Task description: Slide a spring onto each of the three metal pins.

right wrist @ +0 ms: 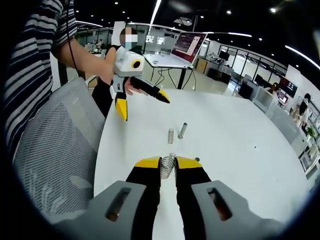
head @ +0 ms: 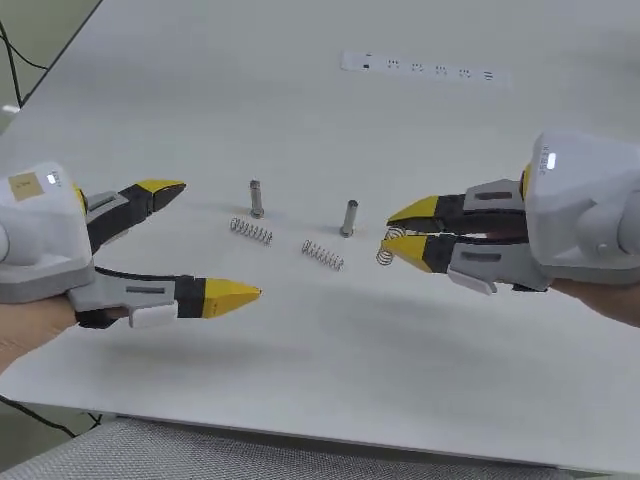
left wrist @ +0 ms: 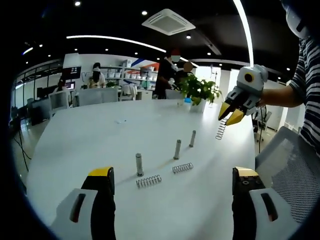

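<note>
Spring clamped between right tongs, raised above tabletop. Left tongs wide apart, holding nothing. Two loose springs lie flat just before upright bare pins. Power strip far back.

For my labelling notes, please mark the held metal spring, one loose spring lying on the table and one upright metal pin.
Held coiled metal spring (right wrist: 167, 166): right gripper view, coils between the jaws.
Loose coiled metal spring (head: 251, 232): head view, middle coils.
Upright grey metal pin (head: 349, 217): head view, mid-shaft.
</note>
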